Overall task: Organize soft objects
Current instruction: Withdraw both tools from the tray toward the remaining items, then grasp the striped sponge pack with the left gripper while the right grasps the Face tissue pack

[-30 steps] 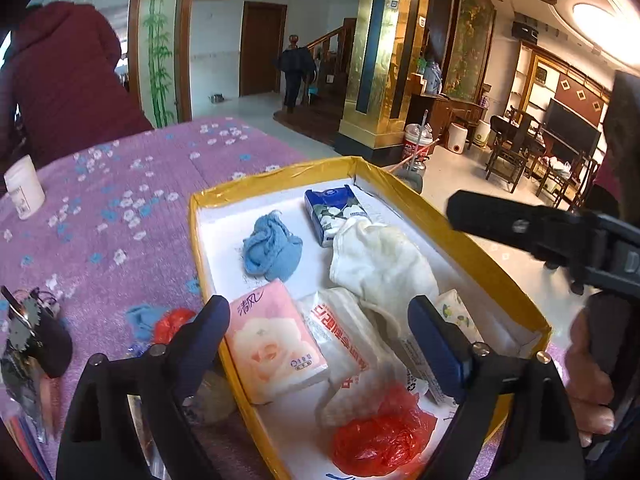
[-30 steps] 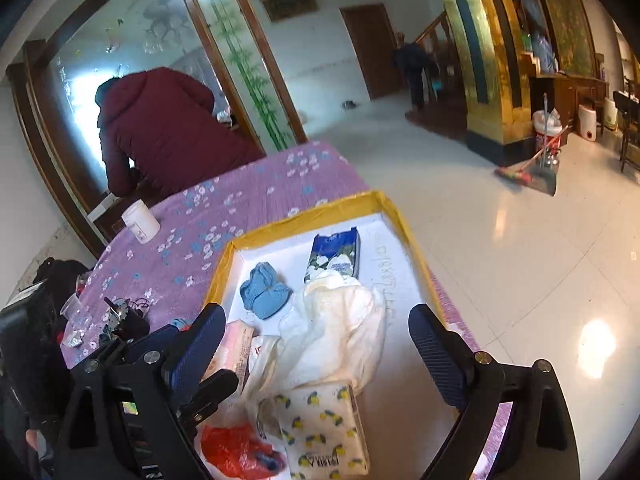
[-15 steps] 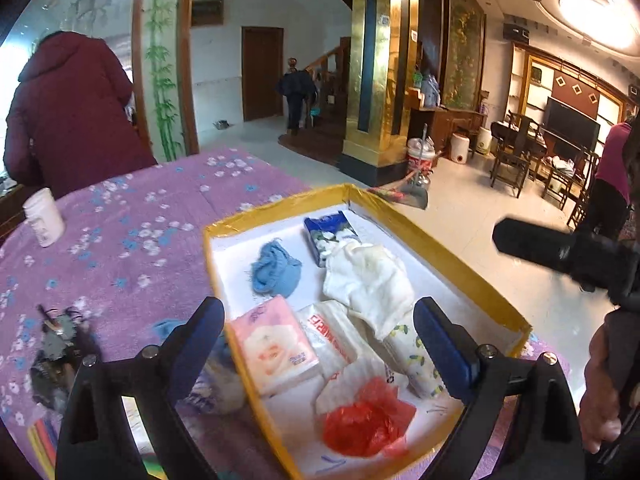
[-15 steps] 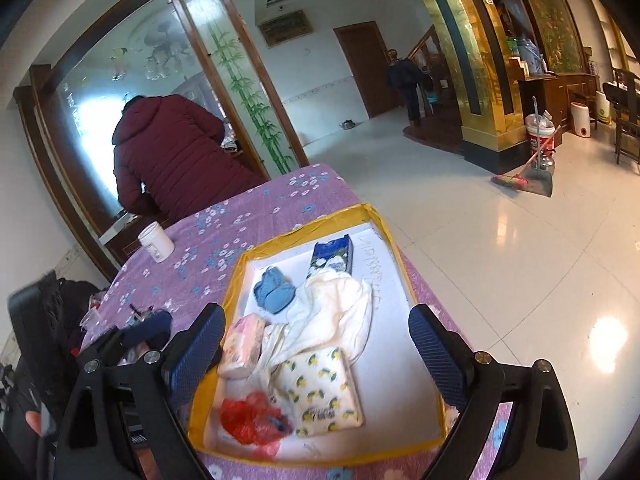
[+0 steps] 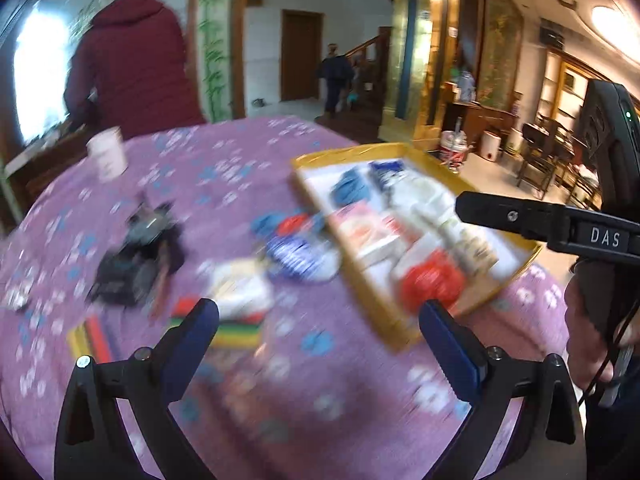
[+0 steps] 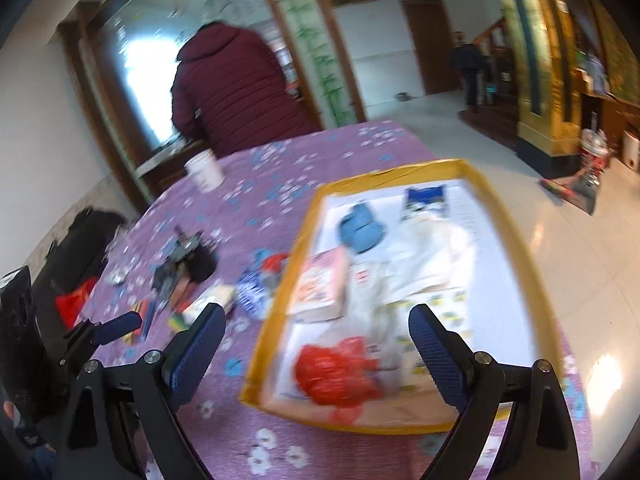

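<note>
Yellow-rimmed tray (image 6: pixel 516 240) of soft things lies beyond the open right tool (image 6: pixel 316 340).

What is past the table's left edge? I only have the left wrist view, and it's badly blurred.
Observer: A black bag sits beside the table there, with something red against it.
Operator: Is my right claw carrying anything? I see just one finger of it.
Observer: No. The right claw is open with nothing between its fingers, pointing at the near end of the yellow tray.
</note>
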